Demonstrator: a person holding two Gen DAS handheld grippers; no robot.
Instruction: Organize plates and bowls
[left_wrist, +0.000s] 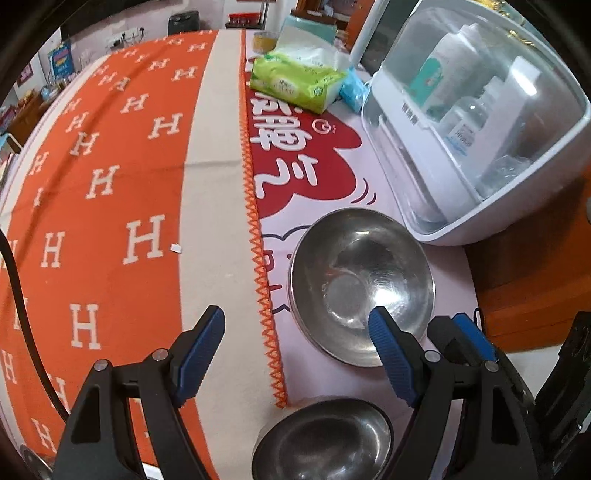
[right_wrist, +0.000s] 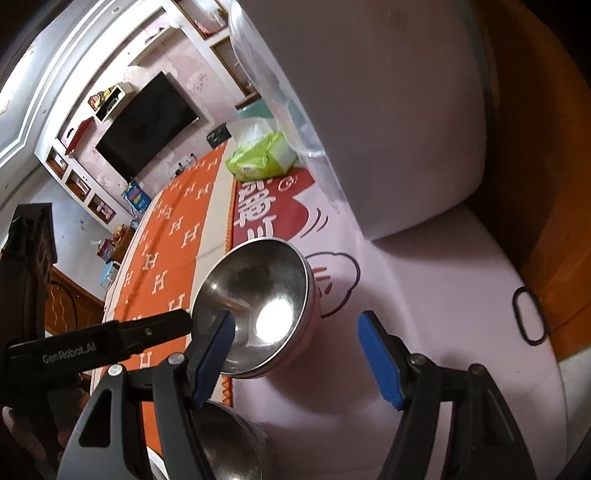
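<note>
The left hand-held gripper points steeply down at the bench, jaws wide apart and holding nothing. Its right finger overlaps the near rim of the far bowl, a steel bowl standing upright just ahead and to the right; whether they touch I cannot tell. A second steel bowl, the near bowl, sits below and between the fingers, close to the camera. The orange cloth lies ahead and to the left.

The right hand-held gripper also stands wide open and empty. The far bowl is ahead at its left finger; the near bowl lies beneath that finger. A white cabinet rises ahead and to the right, and a tissue pack lies far ahead.
</note>
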